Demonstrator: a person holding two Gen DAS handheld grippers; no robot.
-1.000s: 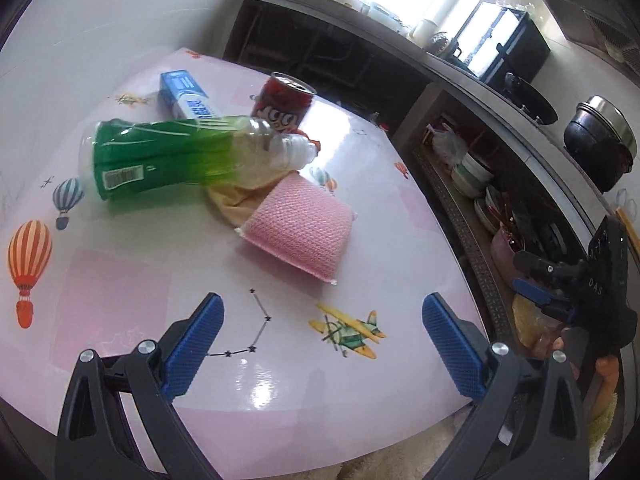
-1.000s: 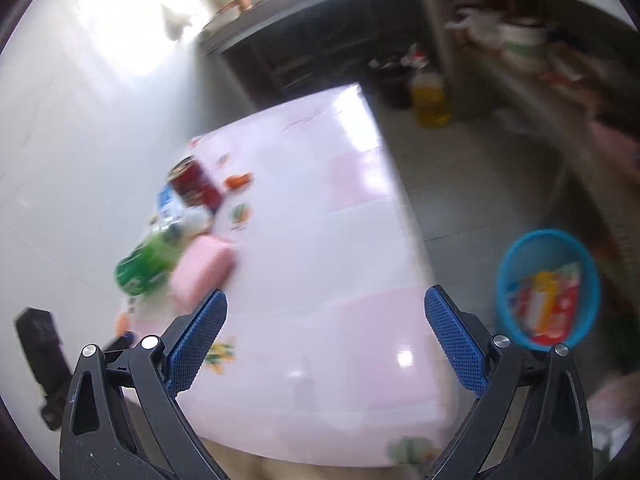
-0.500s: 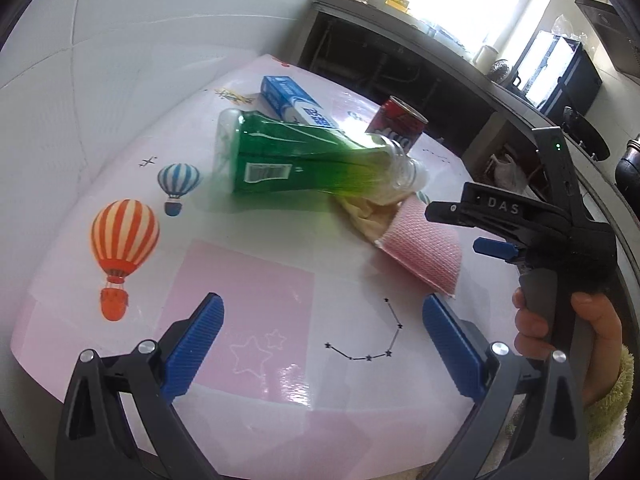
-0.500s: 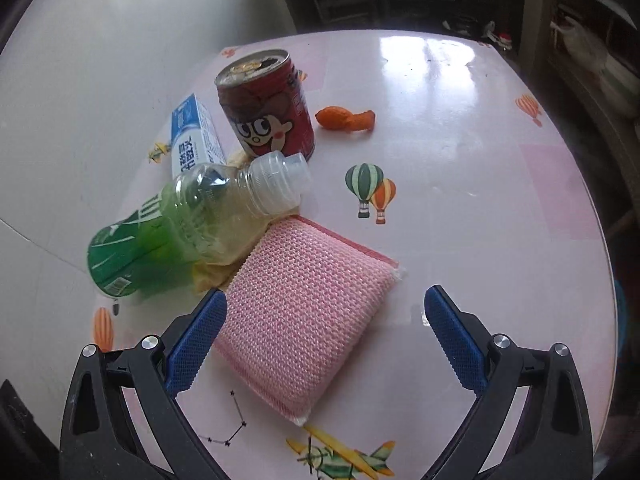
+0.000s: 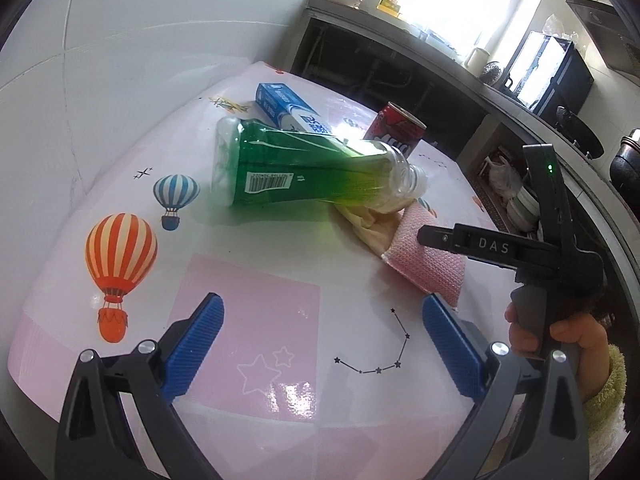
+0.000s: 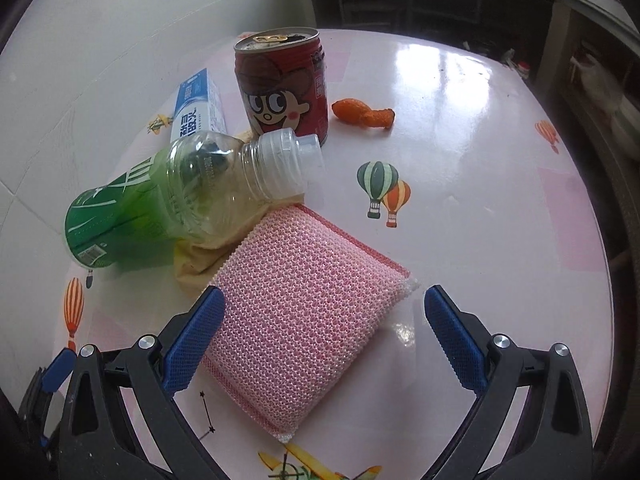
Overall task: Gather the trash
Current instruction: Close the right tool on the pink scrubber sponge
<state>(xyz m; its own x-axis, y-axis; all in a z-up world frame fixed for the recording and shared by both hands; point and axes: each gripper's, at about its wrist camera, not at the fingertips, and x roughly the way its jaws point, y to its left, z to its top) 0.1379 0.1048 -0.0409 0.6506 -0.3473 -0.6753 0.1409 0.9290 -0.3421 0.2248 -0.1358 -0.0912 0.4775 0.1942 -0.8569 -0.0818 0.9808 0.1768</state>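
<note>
**A:** ok so left wrist view first. What's on the desk (image 5: 248,312)?

**B:** Pink desk with balloon and plane prints. The left gripper (image 5: 322,344) sits at the bottom of the frame, jaws spread wide, nothing between them but bare desk. Middle of the frame there's a green bottle (image 5: 304,172) lying on its side, cap end toward the right. Behind it, upper middle, a blue toothpaste box (image 5: 290,110) and a red can (image 5: 394,130) standing upright. The bottle's neck rests on a yellowish cloth (image 5: 370,226), and a pink sponge (image 5: 426,266) lies just right of that, touching the cloth.

**A:** and the black thing on the right?

**B:** That's the other tool seen side-on, with a hand (image 5: 560,330) in a fuzzy yellow-green sleeve wrapped round its handle at the right edge. It hangs over the sponge.

**A:** right wrist view?

**B:** The right gripper (image 6: 324,344) is at the bottom, jaws wide open and gripping nothing. The pink sponge (image 6: 304,312) is centre-low, its near half lying between the two blue pads; left pad looks just beside the sponge edge, right pad clearly apart from it. The bottle (image 6: 176,196) is at centre-left, its white cap next to the can (image 6: 284,88) in the upper middle. The toothpaste box (image 6: 198,108) is left of the can, the cloth (image 6: 200,258) pokes out under the bottle, and a small orange scrap (image 6: 364,112) lies alone to the right of the can.
</note>
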